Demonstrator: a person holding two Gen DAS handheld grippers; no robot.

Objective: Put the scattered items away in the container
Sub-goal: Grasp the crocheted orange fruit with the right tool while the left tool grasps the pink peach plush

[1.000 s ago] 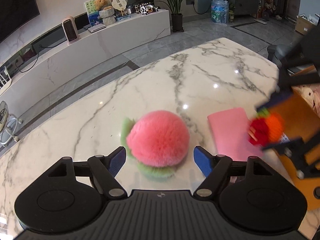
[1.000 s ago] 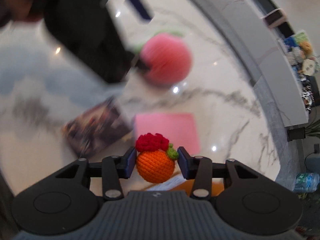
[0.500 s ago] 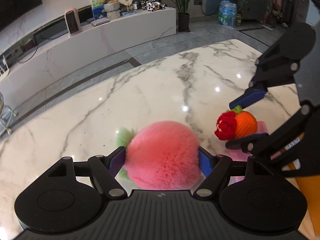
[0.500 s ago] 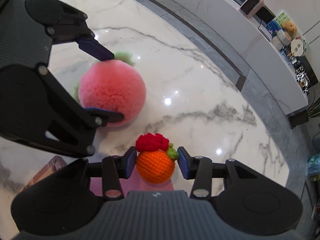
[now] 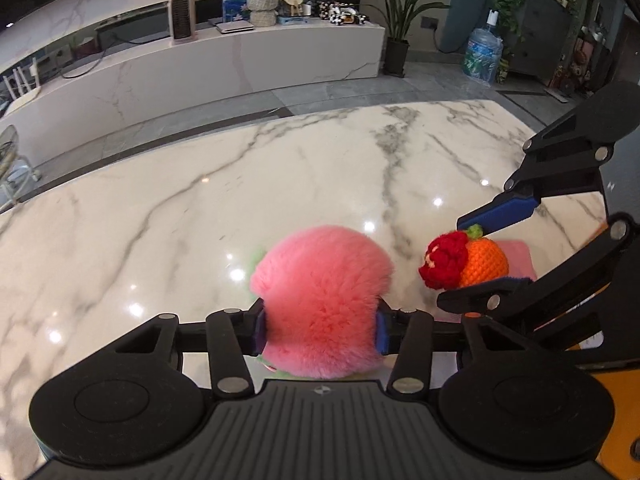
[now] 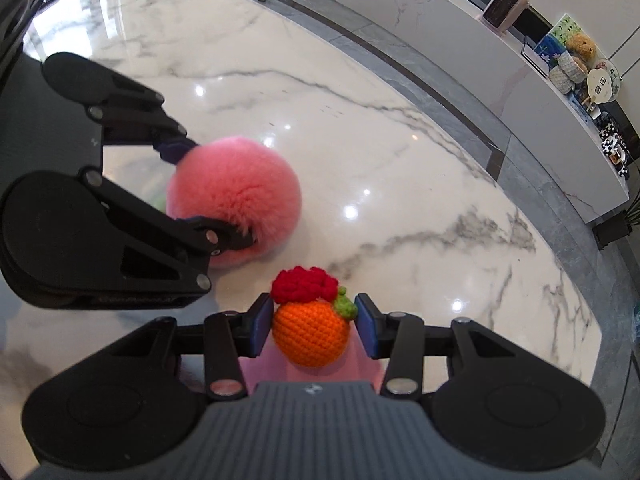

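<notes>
- Left gripper (image 5: pixel 320 330): jaws closing on the pink plush ball (image 5: pixel 320 300); both blue pads already sunk into the fur at its sides, so the ball counts as clamped. Green fringe of the ball just visible at its edges.
- From the right wrist view, same ball (image 6: pixel 236 200) seen low over the marble table (image 5: pixel 200 208); whether touching the surface or just clear of it cannot be told.
- Right gripper (image 6: pixel 314 326): closed on the crocheted orange (image 6: pixel 310 338), one pad against each flank, red knitted tuft and green leaf on top. Held above a pink flat item (image 6: pixel 276 364) lying on the table.
- Both grippers close together, orange (image 5: pixel 482 260) just beside the ball, not touching it.
- Container: an orange-brown surface (image 5: pixel 612 404) at the lower right edge of the left wrist view, probably the container wall; too little visible to confirm, interior not in view.
- Progress, judged: two items gripped, neither deposited yet.
- Remaining, judged: carry both to the container and release; then collect the pink flat item, apparently still loose on the table. Other scattered items, if any, not visible.
</notes>
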